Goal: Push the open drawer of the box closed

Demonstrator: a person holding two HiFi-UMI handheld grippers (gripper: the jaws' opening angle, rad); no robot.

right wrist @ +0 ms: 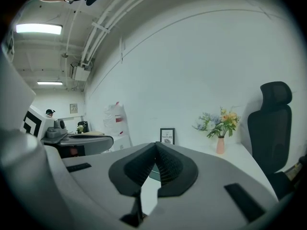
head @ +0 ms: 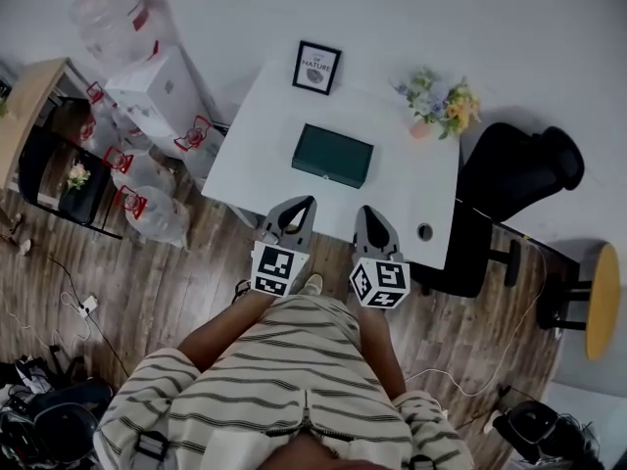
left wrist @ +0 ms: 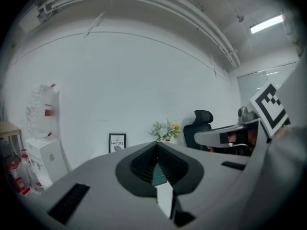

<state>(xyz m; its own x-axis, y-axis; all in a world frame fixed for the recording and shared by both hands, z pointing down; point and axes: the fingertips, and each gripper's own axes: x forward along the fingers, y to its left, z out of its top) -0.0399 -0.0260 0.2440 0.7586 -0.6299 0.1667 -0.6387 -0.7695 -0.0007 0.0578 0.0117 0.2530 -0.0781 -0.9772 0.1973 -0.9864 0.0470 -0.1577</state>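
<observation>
Although its drawer cannot be made out from above, the dark green rectangular box (head: 333,155) lies at centre frame on the white table (head: 257,160), with bare tabletop all round. Just below, at the near edge, the left gripper (head: 302,206) and right gripper (head: 366,214) are both clenched, empty. A black-framed print (head: 316,67) and a flower vase (head: 441,106) line the far edge.

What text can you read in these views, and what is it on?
"NATURE": on the framed picture at the white table's back edge; the small line above it is too blurred to read.
Red print on the plastic bags and the white carton: too small to read.
Green box: no print visible.
</observation>
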